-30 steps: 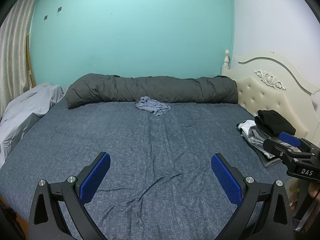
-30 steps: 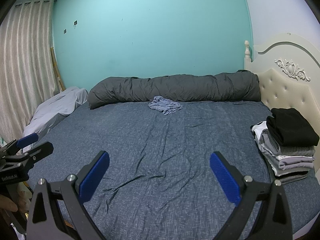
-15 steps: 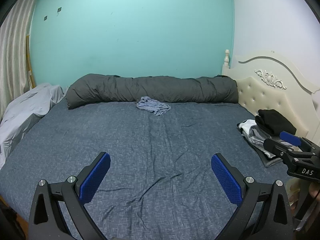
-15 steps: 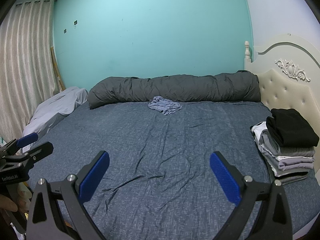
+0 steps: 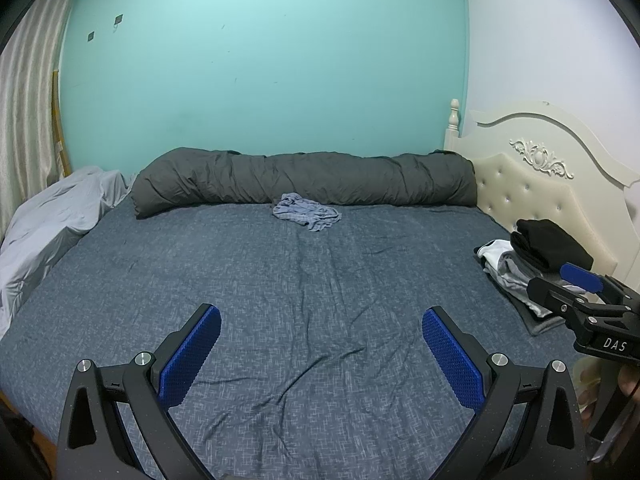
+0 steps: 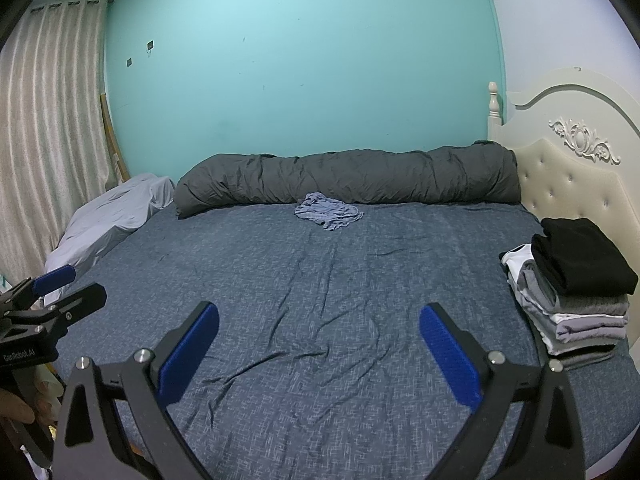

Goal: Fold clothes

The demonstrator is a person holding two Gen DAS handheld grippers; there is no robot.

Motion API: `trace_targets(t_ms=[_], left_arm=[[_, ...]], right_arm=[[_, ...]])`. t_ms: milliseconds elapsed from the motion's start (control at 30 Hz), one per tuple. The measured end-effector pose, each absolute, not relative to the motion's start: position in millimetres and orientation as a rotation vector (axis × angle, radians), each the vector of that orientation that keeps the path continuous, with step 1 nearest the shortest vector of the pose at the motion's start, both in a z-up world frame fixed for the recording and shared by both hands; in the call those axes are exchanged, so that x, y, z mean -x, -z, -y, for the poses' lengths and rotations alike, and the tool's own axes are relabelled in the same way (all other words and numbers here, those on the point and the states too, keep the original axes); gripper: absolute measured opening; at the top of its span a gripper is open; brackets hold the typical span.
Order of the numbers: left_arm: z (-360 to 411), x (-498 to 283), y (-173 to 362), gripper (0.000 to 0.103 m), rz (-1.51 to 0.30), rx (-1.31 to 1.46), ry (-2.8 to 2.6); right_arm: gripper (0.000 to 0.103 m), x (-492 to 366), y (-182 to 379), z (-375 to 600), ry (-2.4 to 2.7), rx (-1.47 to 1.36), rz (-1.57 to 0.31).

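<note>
Left gripper [image 5: 320, 354]: the jaws stand wide apart and hold nothing; it hangs over the near part of the bed, at 6 o'clock in its own view.
Right gripper [image 6: 318, 354]: also spread wide and empty, over the same near part of the bed, beside the left one.
Crumpled garment [image 6: 329, 211]: a small blue-grey heap at 12 o'clock, far across the bed, lying just in front of the rolled grey duvet [image 6: 348, 180]; I cannot tell if it touches the duvet.
Folded stack [image 6: 572, 292]: at 3 o'clock, near the cream headboard [image 6: 576, 184], with a black piece on top and grey and white pieces under it.
Bed [image 6: 320, 288]: the dark blue sheet is bare between the grippers and the garment, with only light wrinkles.
Task state: it seems most clothes are already folded; the blue-grey one looks like the last piece.
Handling: the garment looks thin, light and very soft. It will hang down and not keep any shape, and a pinch in the middle will probably lift only a bunched lump.
Where to hold: better to take an outer edge or a corner, one for each gripper, and then spread it flat on the sheet. The edges are not clear from here, because the heap is too small.
Risk: a low pinch can also catch the sheet.
</note>
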State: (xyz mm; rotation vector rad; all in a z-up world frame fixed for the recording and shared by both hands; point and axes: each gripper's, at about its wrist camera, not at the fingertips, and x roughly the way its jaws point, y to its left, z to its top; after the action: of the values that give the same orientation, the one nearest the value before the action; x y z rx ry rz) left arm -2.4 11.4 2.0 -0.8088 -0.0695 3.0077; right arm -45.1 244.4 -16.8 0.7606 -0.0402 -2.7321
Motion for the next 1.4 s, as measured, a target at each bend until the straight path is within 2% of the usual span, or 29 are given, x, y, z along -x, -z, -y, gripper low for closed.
trace_targets(t_ms=[1033,1400], left_arm=[[-11,21,5,0.103,0.09,0.834,-3.021],[4,79,37,0.103,0.131,0.904,-3.006]], right_arm=[[0.101,63,26,-253,2.728,-0.792,0.043],[0.101,128,66,-255,2.683,-0.871,0.071]])
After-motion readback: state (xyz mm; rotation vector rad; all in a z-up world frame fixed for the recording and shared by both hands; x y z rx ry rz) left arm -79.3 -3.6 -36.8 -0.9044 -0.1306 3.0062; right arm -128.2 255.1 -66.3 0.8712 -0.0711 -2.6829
